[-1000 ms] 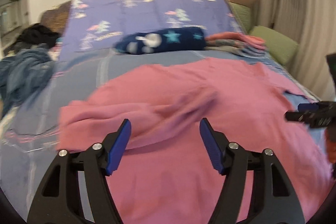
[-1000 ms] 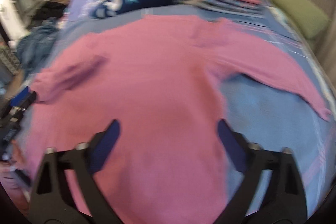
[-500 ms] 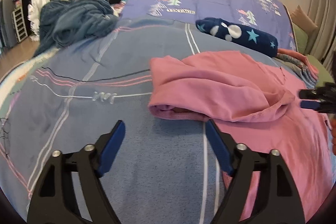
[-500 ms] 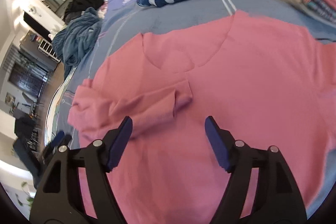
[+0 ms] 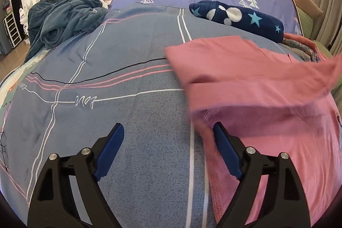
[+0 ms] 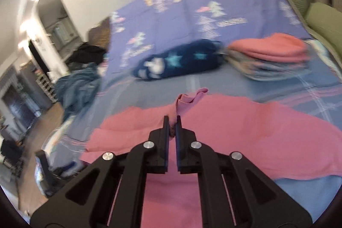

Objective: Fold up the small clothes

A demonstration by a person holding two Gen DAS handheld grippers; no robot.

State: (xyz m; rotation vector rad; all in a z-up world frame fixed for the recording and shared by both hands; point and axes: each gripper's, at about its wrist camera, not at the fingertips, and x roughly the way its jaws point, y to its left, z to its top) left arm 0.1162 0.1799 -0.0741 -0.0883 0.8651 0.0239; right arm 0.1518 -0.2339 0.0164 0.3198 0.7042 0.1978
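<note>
Your right gripper (image 6: 172,119) is clamped on a bunched fold of the pink shirt (image 6: 245,131), lifted at twelve o'clock. Your left gripper (image 5: 167,131) has just been widening, nothing between its jaws, over the bedspread (image 5: 128,116); the shirt lies at two o'clock.

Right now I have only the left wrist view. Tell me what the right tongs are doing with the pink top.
Observer: The right tongs are shut on a bunched fold of the pink top.
Operator: Say what lies straight past that pinch.
Observer: Bare blue bedsheet, then the navy star-print roll.
Operator: Describe the folded pile; I see only its edge.
Observer: The folded stack lies to the right of the roll, with a pink piece on top and patterned pieces beneath.
</note>
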